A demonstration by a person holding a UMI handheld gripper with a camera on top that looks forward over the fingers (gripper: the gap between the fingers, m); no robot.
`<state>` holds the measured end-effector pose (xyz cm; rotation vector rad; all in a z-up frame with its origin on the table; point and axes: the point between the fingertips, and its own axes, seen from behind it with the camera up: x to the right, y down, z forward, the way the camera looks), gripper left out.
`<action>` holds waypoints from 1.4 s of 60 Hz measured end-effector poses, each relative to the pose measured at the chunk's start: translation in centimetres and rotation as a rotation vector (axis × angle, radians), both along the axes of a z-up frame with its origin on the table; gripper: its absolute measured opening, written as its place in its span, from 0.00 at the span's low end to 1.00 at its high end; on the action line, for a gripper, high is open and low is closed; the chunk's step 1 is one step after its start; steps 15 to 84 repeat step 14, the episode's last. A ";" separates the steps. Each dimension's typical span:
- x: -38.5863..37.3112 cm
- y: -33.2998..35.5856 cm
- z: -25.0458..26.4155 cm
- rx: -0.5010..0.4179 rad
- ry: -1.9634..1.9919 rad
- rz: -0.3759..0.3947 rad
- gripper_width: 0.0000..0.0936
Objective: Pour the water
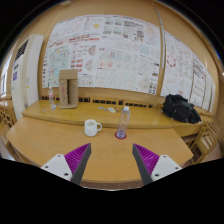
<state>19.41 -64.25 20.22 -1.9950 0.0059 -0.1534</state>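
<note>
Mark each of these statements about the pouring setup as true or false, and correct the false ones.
1. The white ceramic mug stands on the wooden table beyond the fingers. True.
2. The gripper is shut on the mug. False: its fingers are open and hold nothing.
3. A clear glass flask with purple liquid stands beside the mug. True.
4. The black bag lies between the fingers. False: it lies far beyond them, on the far table.
5. Posters cover the wall behind. True.
</note>
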 end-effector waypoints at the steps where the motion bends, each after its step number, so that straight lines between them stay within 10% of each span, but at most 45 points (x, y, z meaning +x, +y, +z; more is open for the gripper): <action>1: 0.0 -0.1 0.0 0.000 0.002 -0.002 0.91; 84: -0.5 -0.8 0.0 0.001 0.002 0.006 0.91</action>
